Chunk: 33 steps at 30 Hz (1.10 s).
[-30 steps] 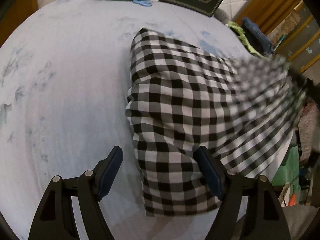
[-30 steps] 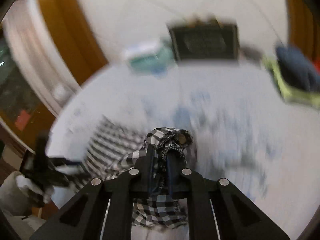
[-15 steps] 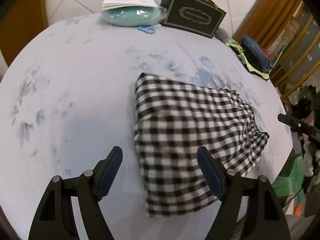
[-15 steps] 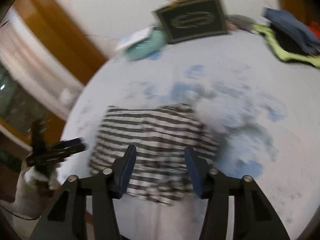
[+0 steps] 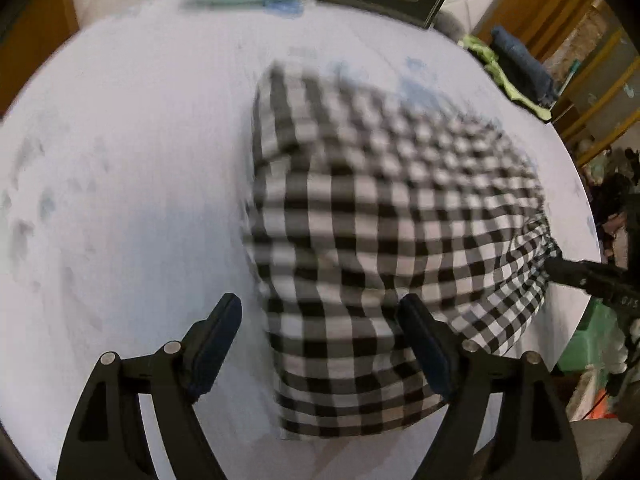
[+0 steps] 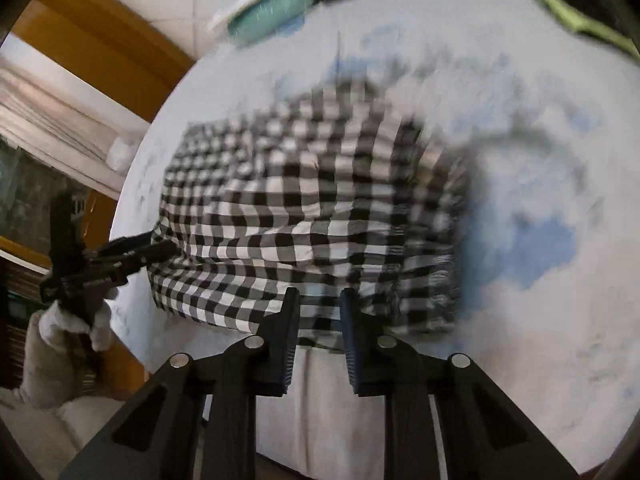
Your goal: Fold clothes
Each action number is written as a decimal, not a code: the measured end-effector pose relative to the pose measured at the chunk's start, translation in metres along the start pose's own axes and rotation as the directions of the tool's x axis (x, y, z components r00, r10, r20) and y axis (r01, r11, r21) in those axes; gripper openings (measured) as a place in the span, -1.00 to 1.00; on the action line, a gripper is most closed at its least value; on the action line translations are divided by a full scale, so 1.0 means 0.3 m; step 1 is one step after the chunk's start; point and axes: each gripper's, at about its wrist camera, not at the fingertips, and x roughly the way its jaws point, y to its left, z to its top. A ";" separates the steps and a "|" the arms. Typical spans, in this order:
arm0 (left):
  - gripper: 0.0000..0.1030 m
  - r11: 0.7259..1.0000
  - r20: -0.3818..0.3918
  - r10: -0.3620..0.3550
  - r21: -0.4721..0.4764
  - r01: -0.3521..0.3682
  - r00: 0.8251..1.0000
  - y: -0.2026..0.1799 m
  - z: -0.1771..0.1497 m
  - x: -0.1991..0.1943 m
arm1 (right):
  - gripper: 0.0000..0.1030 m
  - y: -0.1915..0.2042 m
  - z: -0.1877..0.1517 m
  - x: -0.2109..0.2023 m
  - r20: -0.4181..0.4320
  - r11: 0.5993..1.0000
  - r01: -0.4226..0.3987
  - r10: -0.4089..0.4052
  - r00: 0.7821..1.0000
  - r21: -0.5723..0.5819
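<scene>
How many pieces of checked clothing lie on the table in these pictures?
1. One black-and-white checked garment lies folded on the table, right of centre in the left wrist view. Another may hide in the pile at the far right edge.

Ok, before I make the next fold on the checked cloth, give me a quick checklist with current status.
1. Checked cloth lying on the table: ok.
2. Left gripper open, nothing pinched: ok.
3. Right gripper closing at the near hem; firm grip on cloth: cannot tell.
4. Cloth free of the clothes pile: ok.
5. Edges aligned: cannot tell, image blurred.
</scene>
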 end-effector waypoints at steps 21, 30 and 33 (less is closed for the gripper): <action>0.78 0.998 -0.034 -0.020 -0.054 0.018 0.999 0.014 0.142 0.160 | 0.34 -0.053 0.211 0.184 -0.047 1.000 0.008 -0.008 0.999 -0.003; 1.00 0.999 0.028 0.025 -0.035 -0.024 0.999 -0.030 0.138 0.192 | 0.11 -0.040 0.204 0.194 -0.061 0.999 0.026 -0.028 0.998 -0.026; 0.95 0.999 0.026 0.037 -0.029 -0.036 0.999 -0.031 0.138 0.189 | 0.24 -0.044 0.216 0.200 -0.077 1.000 0.012 -0.011 0.997 0.006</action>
